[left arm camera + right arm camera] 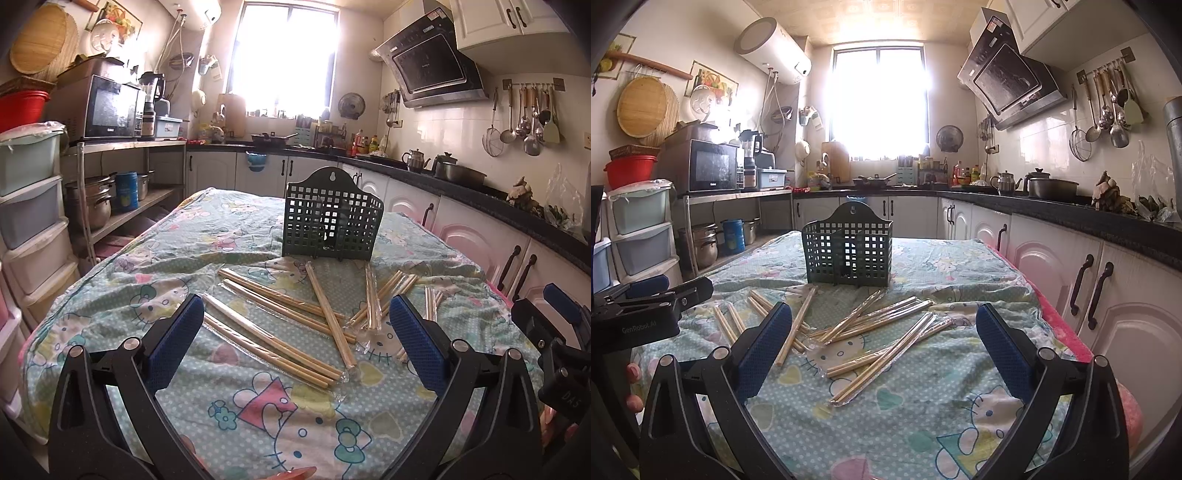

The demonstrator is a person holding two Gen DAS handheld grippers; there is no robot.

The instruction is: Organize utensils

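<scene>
Several wrapped pairs of bamboo chopsticks [325, 317] lie scattered flat on the cloth-covered counter [280, 406], between my tongs and the green mesh utensil holder [332, 218], which stands upright further back; nothing is in the holder yet, as far as I can tell through the mesh; both tongs are spread wide and hold nothing, the left tongs [295, 343] and the right tongs [882, 350] each hovering over the near edge of the pile

In the left view one pair [273, 343] sits just ahead between the fingers, its long axis running diagonally from far left to near right, its near end closest to me; another pair [332, 314] crosses the heap almost straight toward the holder; in the right view a pair [886, 362] lies diagonally from near left to far right, just ahead of that side

I judge either hand could start; the left looks nearer to its diagonal pair, and I would have to turn the wrist so the fingers close across the sticks, not along them
</scene>
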